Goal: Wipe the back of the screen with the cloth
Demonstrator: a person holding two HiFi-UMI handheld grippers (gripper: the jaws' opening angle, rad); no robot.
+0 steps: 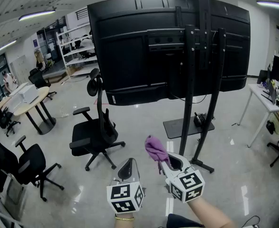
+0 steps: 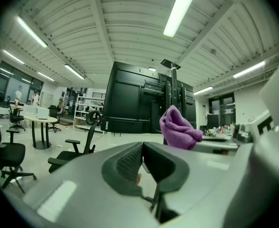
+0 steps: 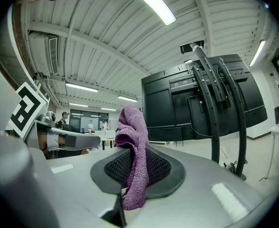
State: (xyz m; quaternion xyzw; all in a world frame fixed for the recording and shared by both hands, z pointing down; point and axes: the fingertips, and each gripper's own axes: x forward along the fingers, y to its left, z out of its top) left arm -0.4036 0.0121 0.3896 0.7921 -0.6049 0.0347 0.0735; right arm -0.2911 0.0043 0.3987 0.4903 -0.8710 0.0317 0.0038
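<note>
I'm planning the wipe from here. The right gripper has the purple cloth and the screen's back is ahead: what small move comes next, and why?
Probably raise the right gripper forward and up toward the screen. Its jaws are shut on the cloth, but the cloth sits low, short of the back panel and touching nothing. The left gripper is shut and empty, so it isn't needed.

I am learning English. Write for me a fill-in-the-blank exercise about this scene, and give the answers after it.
1. The right claw is shut on a cloth of ____ colour.
2. The left claw, its jaws together, holds ____.
3. The screen hangs on a stand of ____ colour.
4. In the head view, the office chair is to the ____ of the stand.

Answers: purple; nothing; black; left
</note>
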